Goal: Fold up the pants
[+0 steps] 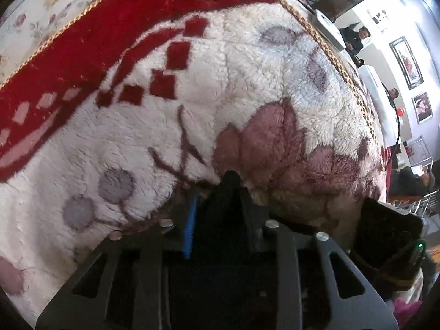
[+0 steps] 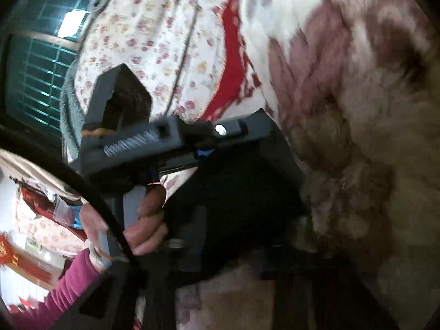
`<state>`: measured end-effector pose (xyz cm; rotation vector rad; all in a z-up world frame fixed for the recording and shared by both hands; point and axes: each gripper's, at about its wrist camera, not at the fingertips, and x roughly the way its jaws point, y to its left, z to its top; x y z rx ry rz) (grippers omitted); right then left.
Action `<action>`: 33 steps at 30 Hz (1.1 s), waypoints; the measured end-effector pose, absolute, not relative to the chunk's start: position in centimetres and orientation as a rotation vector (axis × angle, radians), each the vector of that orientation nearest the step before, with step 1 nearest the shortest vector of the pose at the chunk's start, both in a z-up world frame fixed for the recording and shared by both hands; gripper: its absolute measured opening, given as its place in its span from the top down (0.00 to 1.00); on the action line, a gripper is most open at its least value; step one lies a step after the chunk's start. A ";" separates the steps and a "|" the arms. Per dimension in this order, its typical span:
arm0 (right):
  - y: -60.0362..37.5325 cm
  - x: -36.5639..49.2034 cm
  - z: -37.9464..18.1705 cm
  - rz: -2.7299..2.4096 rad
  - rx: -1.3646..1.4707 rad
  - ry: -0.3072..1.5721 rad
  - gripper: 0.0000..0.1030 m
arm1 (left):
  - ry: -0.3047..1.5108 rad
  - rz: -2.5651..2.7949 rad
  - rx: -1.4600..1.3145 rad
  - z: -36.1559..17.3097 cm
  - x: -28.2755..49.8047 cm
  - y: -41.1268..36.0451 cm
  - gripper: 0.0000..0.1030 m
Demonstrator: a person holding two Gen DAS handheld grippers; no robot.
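Observation:
The pants are black cloth. In the left wrist view my left gripper [image 1: 229,184] is shut on a fold of the black pants [image 1: 220,220], its tips pressed against a fluffy white and pink blanket [image 1: 247,82]. In the right wrist view the black pants [image 2: 247,198] hang in a bunch across the lower middle. The left gripper's body [image 2: 165,137] and the hand holding it [image 2: 143,220] are at the left. My right gripper's own fingers are dark and blurred at the bottom; I cannot tell how they stand.
The blanket has a red border with gold cord [image 1: 68,41] and lies on a floral sheet [image 2: 165,41]. People sit in the background at the right [image 1: 354,38]. A green tiled wall [image 2: 41,68] is at the left.

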<state>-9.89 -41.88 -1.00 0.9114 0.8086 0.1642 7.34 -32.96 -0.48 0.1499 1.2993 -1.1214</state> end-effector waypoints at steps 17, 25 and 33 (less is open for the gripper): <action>-37.2 -11.3 8.4 0.386 0.735 0.610 0.89 | 1.099 -1.105 -0.011 10.3 6.4 -23.0 0.91; -27.9 -10.3 12.2 0.572 0.566 0.633 0.89 | 0.994 -0.977 -0.152 14.7 4.6 -10.9 0.91; -16.8 -7.6 6.6 0.663 0.445 0.803 0.82 | 1.002 -0.592 -0.220 9.4 4.6 3.4 0.91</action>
